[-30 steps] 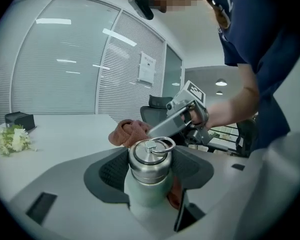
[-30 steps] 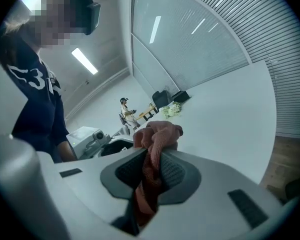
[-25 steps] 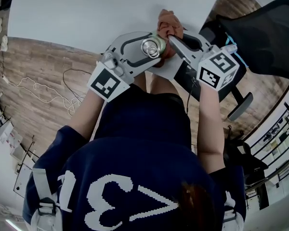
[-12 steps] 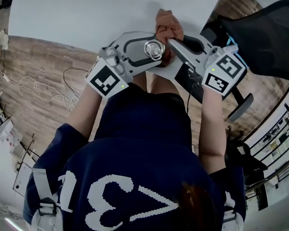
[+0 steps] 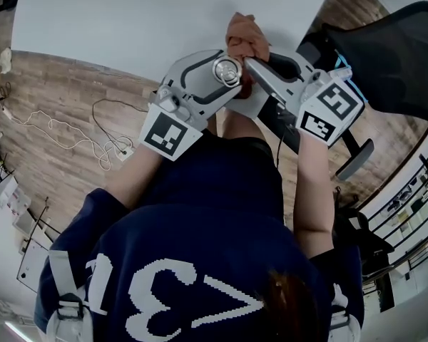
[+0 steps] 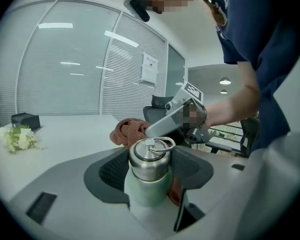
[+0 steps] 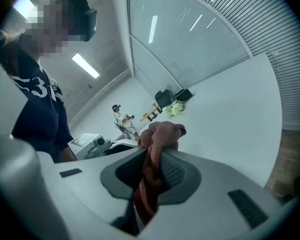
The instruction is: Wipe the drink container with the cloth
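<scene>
The left claw [image 6: 151,168] is clenched on a pale green drink bottle w/ a stainless steel lid [image 6: 148,190]. Both dark ribbed pads press on its body just under the lid, and the bottle stands upright btw. them. A thin metal ring lies on top of the lid. In the head view the same bottle [image 5: 227,70] is at the near edge of the white counter [image 5: 128,20]; if its bottom rests there I cannot tell.

The right claw [image 7: 151,170] is closed on a reddish-brown terry cloth [image 7: 161,133]. 1 part is pinched btw. the 2 pads and hangs below, and the rest is bunched in a lump beyond the tips. In the head view the right claw [image 5: 251,63] comes in from the right, and the cloth [image 5: 244,35] sits just beside the lid, on its far side. In the left gripper view a fold of cloth touches the bottle's right side, low down.

A small bunch of white-green flowers [image 6: 17,136] lies on the counter, well apart. A black mesh office chair [image 5: 392,48] stands at the right. A thin cable [image 5: 64,130] lies on the wooden floor [image 5: 50,162].
</scene>
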A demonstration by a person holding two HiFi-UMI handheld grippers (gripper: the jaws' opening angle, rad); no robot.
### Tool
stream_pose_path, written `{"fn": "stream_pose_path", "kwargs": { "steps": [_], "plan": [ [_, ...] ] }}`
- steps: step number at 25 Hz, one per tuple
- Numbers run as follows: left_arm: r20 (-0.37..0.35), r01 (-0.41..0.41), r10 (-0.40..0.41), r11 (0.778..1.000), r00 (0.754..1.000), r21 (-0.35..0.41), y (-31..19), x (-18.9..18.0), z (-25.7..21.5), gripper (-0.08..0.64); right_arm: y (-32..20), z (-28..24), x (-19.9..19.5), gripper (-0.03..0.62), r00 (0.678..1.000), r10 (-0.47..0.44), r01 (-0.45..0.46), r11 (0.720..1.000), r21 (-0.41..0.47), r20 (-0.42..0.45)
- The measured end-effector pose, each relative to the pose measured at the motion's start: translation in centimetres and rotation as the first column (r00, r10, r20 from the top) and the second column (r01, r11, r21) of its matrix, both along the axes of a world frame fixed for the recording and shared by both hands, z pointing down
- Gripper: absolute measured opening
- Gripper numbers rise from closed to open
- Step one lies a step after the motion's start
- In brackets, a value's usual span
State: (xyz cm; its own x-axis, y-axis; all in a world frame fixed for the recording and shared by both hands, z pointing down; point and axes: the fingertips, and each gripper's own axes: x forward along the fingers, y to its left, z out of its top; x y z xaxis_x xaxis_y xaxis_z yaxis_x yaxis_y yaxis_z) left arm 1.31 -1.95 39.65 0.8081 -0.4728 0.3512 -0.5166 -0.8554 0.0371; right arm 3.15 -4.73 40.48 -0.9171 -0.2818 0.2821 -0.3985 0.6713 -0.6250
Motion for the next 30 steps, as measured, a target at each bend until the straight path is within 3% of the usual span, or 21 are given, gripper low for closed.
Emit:
{"fn": "stream_pose_path", "kwargs": {
  "steps": [4, 8, 13, 15, 18, 21, 25, 30],
  "plan": [
    [-0.008, -0.11, 0.11, 0.994, 0.994, 0.017, 0.4, 0.1, -0.1, 0.265, 0.2, 0.8, 0.3, 0.074, 1.0, -0.005, 0.005, 1.0, -0.013, -0.02],
    [0.001, -0.261, 0.261, 0.964, 0.965, 0.041, 1.4, 0.1, -0.1, 0.265, -0.1, 4.0, 1.1, 0.073, 0.998, 0.031, -0.035, 0.995, -0.089, -0.046],
    [0.014, -0.387, 0.387, 0.921, 0.922, 0.033, 1.8, 0.0, 0.0, 0.265, 0.6, 8.4, 2.4, 0.072, 0.973, 0.01, -0.041, 0.991, -0.13, -0.232],
    [0.013, -0.404, 0.404, 0.914, 0.915, 0.026, 1.8, 0.3, 0.0, 0.265, 0.6, 8.0, 2.4, 0.072, 0.974, 0.003, -0.033, 0.991, -0.126, -0.228],
    [0.005, -0.412, 0.412, 0.911, 0.911, 0.029, 1.8, 0.4, 0.0, 0.265, 0.2, 4.3, 1.3, 0.072, 0.996, -0.002, -0.007, 0.995, -0.099, -0.089],
    [0.0, -0.415, 0.416, 0.909, 0.91, 0.03, 1.6, 0.4, 0.0, 0.265, -0.2, 0.4, 0.1, 0.072, 0.999, -0.022, 0.026, 0.997, -0.077, 0.047],
    [0.01, -0.384, 0.384, 0.923, 0.923, 0.004, 1.7, 0.1, 0.3, 0.265, -0.2, 1.4, -0.4, 0.072, 0.998, -0.04, 0.038, 0.998, -0.053, -0.04],
    [0.0, -0.194, 0.194, 0.981, 0.981, 0.006, 0.9, -0.2, -0.2, 0.276, -0.5, 3.1, 0.8, 0.072, 0.997, 0.014, -0.02, 0.997, -0.081, -0.073]
  ]
}}
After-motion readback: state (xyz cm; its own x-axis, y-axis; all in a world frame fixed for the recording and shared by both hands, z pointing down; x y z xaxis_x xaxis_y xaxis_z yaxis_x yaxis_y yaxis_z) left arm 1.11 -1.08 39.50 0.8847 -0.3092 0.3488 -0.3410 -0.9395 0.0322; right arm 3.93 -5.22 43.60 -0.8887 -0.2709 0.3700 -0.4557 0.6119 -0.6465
